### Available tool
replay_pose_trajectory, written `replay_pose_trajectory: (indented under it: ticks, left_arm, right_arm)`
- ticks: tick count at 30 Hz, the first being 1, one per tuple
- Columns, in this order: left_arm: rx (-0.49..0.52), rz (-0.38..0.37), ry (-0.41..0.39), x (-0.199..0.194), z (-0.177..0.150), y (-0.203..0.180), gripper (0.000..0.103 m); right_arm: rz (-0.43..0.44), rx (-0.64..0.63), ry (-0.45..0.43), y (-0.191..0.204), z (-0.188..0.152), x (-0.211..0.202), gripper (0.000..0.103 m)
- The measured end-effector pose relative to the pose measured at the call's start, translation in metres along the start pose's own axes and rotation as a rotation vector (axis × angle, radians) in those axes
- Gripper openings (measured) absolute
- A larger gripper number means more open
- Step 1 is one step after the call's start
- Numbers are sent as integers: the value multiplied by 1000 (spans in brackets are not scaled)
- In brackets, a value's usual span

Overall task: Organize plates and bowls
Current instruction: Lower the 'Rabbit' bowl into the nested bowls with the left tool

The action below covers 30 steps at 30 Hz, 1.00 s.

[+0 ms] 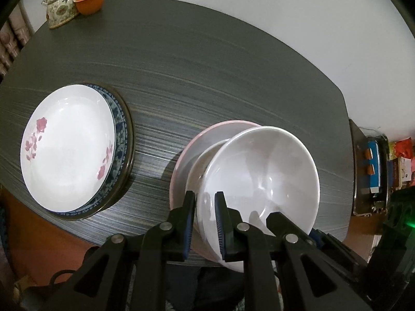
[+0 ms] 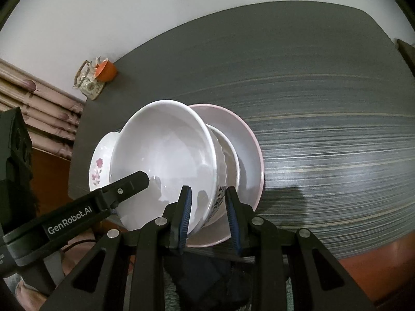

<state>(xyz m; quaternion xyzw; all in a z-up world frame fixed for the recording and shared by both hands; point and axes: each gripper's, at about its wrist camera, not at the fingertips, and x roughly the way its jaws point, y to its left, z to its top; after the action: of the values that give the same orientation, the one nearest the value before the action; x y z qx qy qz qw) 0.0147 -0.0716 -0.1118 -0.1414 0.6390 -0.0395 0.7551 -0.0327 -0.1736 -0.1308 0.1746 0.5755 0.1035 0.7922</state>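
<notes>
Gripping the near rim of the big white bowl (image 1: 262,173) from two sides, with the left gripper (image 1: 205,220) clamped on the wall at one edge and the right gripper (image 2: 208,215) clamped on the wall at the other, one pad inside and one outside in each case. Held tilted, that bowl, just above a smaller white bowl (image 2: 228,153) nested in a pink-rimmed plate (image 2: 249,155) on the dark striped table (image 1: 207,77); whether the big bowl's foot touched the smaller bowl could not be told. Printed with dark characters on the outer wall, seen in the right wrist view beside the outer pad. Stacked well to the left on the same table: a white plate with pink flowers (image 1: 70,147) on top of a blue-patterned plate (image 1: 120,121), itself over a dark-rimmed one. Parked at the far corner of the table, against the pale wall: a floral teapot (image 1: 62,6) with a woven handle, touching an orange cup (image 1: 89,0). Glimpsed past the table's right edge in the left wrist view: a shelf of coloured packets (image 1: 399,160), too small to read.
</notes>
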Motion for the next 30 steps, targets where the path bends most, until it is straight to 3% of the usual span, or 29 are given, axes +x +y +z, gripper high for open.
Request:
replay_pose_trajectory:
  ticks: [30]
  left_arm:
    - [-9,6,14,11,3,-1,15]
  right_arm:
    - [-23,-13,19,4,1,13,27]
